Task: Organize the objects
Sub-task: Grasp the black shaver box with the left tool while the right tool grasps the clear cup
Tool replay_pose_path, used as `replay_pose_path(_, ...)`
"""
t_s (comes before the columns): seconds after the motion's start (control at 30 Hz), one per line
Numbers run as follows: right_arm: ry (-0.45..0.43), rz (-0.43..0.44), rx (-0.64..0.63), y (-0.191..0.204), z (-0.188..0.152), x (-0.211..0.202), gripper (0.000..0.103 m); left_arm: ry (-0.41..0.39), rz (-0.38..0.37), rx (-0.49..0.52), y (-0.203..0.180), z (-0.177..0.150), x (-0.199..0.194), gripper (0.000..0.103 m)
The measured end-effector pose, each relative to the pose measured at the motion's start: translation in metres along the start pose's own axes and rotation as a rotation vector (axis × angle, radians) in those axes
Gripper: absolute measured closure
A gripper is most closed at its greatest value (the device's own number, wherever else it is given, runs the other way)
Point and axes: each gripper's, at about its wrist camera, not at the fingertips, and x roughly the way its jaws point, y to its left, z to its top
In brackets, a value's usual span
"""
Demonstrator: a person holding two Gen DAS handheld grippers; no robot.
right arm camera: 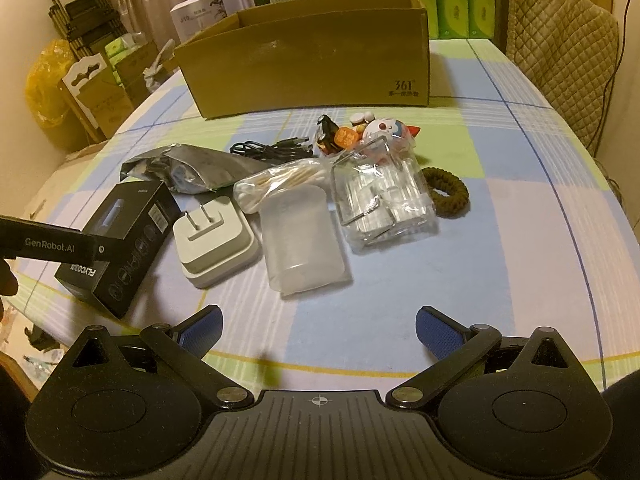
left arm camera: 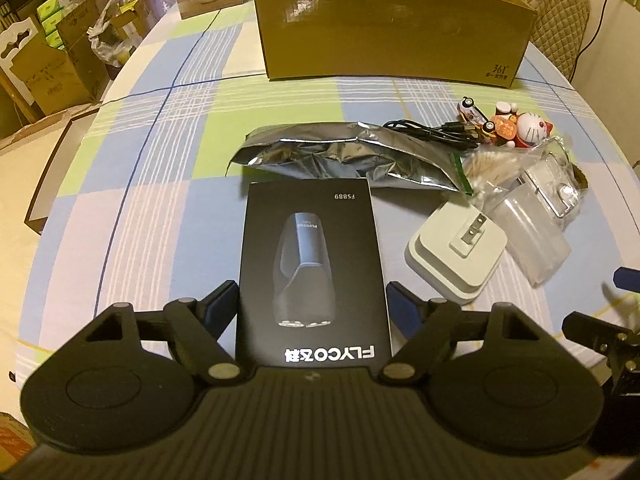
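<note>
Left gripper (left arm camera: pixel 314 300) clamped on the black box (left arm camera: pixel 312 264); right gripper (right arm camera: pixel 318 330) spread apart over bare tablecloth (right arm camera: pixel 500 248).

Beyond the fingers lie a white plug adapter (right arm camera: pixel 216 240), a frosted cup (right arm camera: pixel 300 240) and a clear case (right arm camera: pixel 384 204), clustered mid-table. Open cloth runs right to the table edge; the cardboard box (right arm camera: pixel 312 68) stands farthest.

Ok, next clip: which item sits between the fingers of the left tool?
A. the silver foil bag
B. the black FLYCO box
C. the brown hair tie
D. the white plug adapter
B. In the left wrist view the black FLYCO box lies between the blue pads of the left tool, while the adapter, foil bag and hair tie lie apart on the cloth.
</note>
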Motion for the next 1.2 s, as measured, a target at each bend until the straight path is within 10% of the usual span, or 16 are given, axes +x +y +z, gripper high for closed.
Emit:
replay_pose_path(0.43, -0.024, 0.004, -0.028, 0.005, 0.005, 0.006, 0.004, 0.012, -0.007, 0.023, 0.005, 0.009, 0.007, 0.027)
replay_pose_path(0.67, -0.028, 0.025, -0.070, 0.009, 0.017, 0.020, 0.033, 0.010, -0.012, 0.017, 0.016, 0.008, 0.007, 0.027)
replay_pose_path(1.2, -0.009, 0.003, -0.171, 0.020, 0.032, 0.060, 0.055, 0.018, -0.008, 0.078, 0.016, 0.018, 0.020, 0.026)
